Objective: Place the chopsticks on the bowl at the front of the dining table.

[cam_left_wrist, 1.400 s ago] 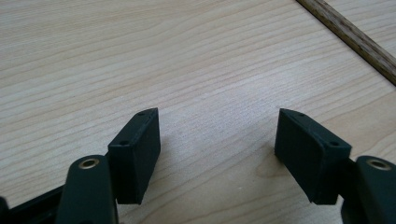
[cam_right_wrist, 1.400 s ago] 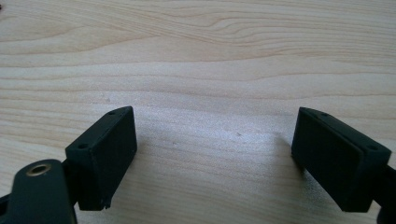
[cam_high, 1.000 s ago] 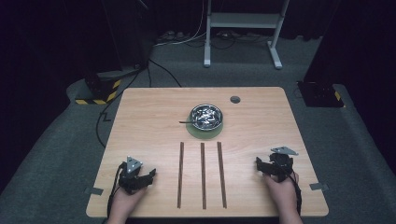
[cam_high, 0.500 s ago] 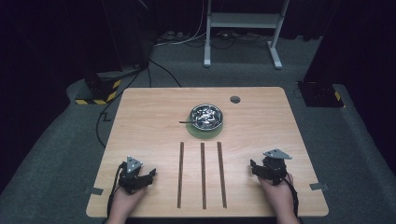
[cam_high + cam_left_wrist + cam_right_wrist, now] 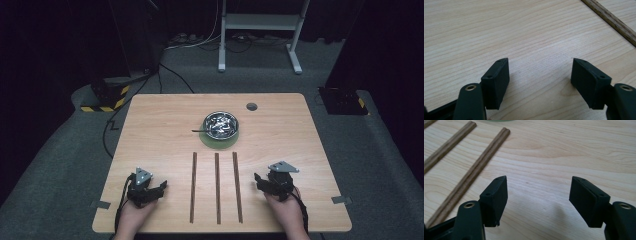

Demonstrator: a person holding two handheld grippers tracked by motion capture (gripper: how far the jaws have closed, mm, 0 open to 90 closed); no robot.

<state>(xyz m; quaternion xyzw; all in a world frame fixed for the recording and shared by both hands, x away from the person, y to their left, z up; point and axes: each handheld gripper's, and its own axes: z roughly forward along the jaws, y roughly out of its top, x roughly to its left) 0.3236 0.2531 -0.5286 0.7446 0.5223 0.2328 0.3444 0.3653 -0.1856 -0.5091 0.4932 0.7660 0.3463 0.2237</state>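
Observation:
Three dark wooden strips lie side by side on the light wooden table [image 5: 150,130]: the left strip [image 5: 194,187], the middle strip [image 5: 217,187] and the right strip [image 5: 237,187]. My left gripper [image 5: 162,187] rests at the front left, jaws toward the left strip. In the left gripper view it [image 5: 540,65] is open over bare wood, with one strip [image 5: 614,21] at the upper right. My right gripper [image 5: 259,181] sits just right of the right strip. Its jaws [image 5: 539,182] have just been closing a little but stand open with nothing between them; the nearest strip [image 5: 474,172] lies to their left.
A metal bowl [image 5: 220,124] holding several small shiny pieces stands on a green mat [image 5: 220,143] behind the strips, a thin handle [image 5: 200,131] sticking out to its left. A small dark round spot [image 5: 251,106] marks the table's far side. Cables and a stand lie on the floor beyond.
My right gripper has moved left, closer to the right strip, and its jaws have narrowed slightly. The left gripper has stayed put.

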